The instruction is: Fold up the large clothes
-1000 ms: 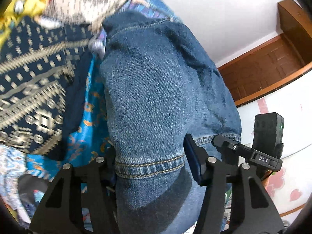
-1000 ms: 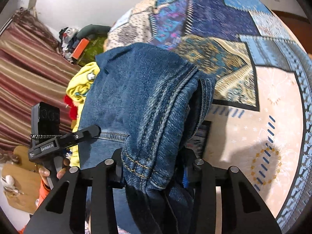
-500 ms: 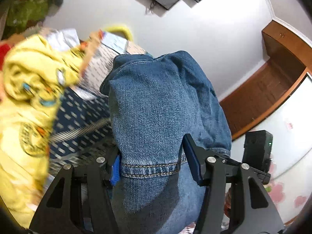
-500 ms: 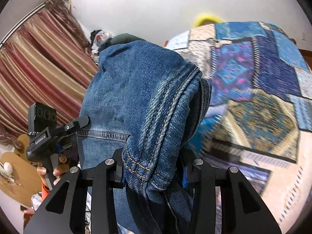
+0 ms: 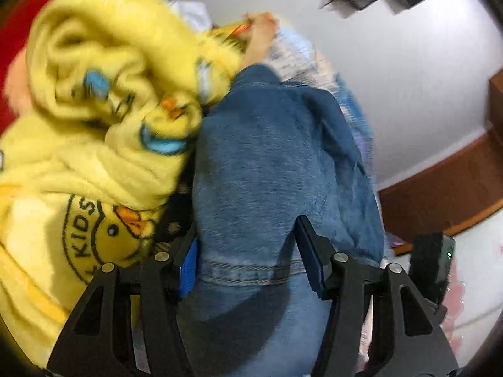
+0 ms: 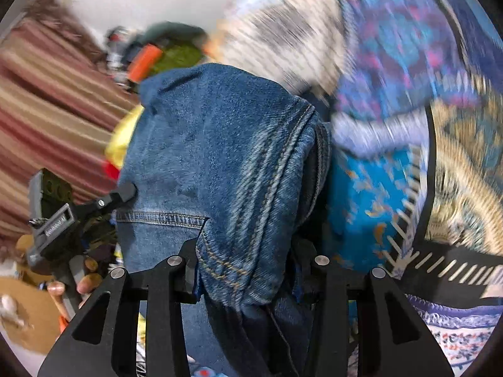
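Left hand-held gripper (image 5: 246,251) and right hand-held gripper (image 6: 245,270), each clamped on folded jeans (image 5: 276,163): thick hems may slip out, snagging yellow garment (image 5: 94,144).

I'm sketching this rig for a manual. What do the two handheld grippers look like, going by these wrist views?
Both the left gripper and right gripper are matte black, with angular, triangular-cutout linkage arms joined by silver round pivot pins. Their fingers carry blue pads. In the right wrist view, the other gripper bears a white-lettered label, too blurred to read. No cables or sleeves show.
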Motion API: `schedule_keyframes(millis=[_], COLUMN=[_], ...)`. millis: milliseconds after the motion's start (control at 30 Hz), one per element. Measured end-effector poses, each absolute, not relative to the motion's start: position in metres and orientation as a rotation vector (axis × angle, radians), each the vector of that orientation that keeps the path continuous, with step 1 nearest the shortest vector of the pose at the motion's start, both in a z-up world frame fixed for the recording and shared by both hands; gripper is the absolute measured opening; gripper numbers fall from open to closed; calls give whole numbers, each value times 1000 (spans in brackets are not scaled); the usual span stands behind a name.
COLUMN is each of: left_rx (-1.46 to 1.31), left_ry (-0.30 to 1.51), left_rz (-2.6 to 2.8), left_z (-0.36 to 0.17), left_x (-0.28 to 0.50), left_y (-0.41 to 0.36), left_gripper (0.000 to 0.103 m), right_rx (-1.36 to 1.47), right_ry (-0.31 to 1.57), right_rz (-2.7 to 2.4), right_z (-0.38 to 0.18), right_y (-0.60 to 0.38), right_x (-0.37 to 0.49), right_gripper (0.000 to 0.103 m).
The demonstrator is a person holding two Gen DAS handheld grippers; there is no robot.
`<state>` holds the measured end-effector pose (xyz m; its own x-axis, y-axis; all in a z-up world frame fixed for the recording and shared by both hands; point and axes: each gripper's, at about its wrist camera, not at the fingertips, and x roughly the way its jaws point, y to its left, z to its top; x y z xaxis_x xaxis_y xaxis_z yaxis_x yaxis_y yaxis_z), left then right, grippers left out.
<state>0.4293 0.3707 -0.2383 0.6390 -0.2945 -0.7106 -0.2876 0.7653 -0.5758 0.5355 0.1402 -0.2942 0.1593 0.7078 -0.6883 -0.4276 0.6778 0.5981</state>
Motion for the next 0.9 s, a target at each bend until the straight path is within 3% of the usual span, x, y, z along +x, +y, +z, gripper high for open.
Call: schedule_keyframes(millis=[100,233,367,433,500,733,900], left_rx=[-711,-676,-531,-459,-421,-278,-267], left_ry=[876,907,948,943,953,1025,949], left_rz=[3,24,68,102,118,154,184], left_z=[-251,-251,-246,-243,-240,-244,-202], left_x=[433,428,405,389,374,314,281], left_y=[368,361,341,333,325,290,276], left_gripper=[68,70,75,76,85,85,85], right_rx=[292,174,9,-18,-31,-23,-37], right_ry=[1130,1100,1034,1032,1048,1109,1043], right_rz=[822,820,768,774,778,748,753], right_z=[-306,-297,-285,-285,-290,-308,-289], right_y=[130,125,124,120,114,88,72], right_x=[544,536,503,491,480,442,408], right_gripper=[45,53,70,71,71,75,75])
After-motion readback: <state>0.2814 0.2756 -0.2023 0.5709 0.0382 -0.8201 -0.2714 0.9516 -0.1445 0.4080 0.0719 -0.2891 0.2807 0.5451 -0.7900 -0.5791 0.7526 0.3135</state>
